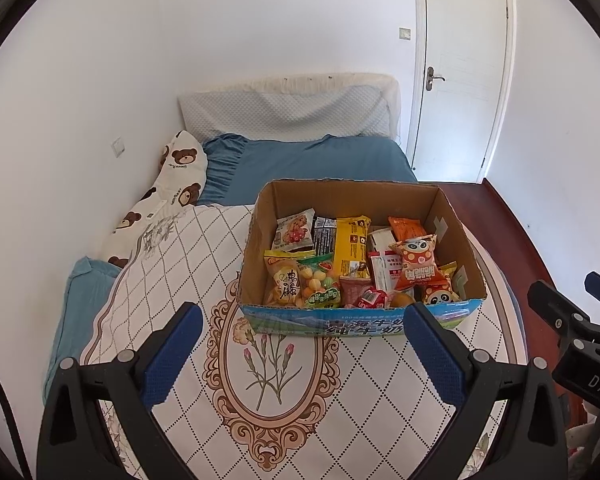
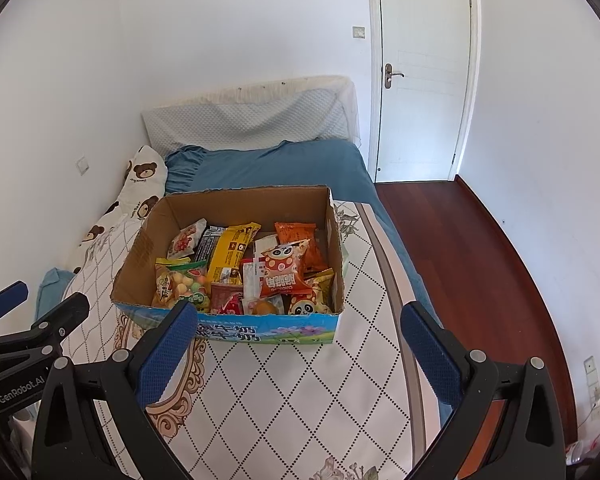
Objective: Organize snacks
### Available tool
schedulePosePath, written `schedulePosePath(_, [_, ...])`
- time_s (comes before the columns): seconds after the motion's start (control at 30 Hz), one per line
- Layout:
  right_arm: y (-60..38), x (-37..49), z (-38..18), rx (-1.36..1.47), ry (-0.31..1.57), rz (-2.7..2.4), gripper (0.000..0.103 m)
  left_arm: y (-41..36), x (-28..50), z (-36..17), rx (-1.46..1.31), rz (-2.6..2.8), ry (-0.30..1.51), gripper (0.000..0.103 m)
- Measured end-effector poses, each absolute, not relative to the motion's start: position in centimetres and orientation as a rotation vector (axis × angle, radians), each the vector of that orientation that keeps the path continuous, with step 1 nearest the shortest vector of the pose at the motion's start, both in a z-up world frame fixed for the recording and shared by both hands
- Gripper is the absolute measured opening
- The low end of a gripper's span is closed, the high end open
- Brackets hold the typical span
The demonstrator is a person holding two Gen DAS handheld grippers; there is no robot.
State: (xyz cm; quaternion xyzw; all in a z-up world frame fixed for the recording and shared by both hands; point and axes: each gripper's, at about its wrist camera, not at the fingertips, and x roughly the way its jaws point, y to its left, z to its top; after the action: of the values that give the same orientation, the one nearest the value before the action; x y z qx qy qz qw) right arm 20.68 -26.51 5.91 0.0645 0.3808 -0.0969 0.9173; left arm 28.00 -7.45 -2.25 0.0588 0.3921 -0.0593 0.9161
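Snack box [image 1: 360, 320] dead ahead on bed, between left gripper [image 1: 304, 320] and right gripper [image 2: 300, 320], both spread wide, empty.

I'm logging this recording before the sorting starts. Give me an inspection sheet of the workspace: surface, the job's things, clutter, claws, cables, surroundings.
Surface: bed with a patterned quilt, blue sheet beyond it.
Job's things: open cardboard box on the quilt, packed with snack packets, among them a yellow packet, an orange panda packet and a bag of round sweets.
Clutter: bear-print pillow along the wall; no loose snacks seen outside the box.
Claws: left claw and right claw both open, empty, short of the box.
Cables: nothing seen.
Surroundings: white walls, shut white door, red wood floor.
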Motion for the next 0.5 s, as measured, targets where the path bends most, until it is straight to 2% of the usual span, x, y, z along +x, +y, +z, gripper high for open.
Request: schedulePosePath(0.5, [-26.42,20.98,5.96,0.138,0.781,-0.200,0.103,-7.51,28.27,-2.10,0.128,-0.127,0.799,0.103])
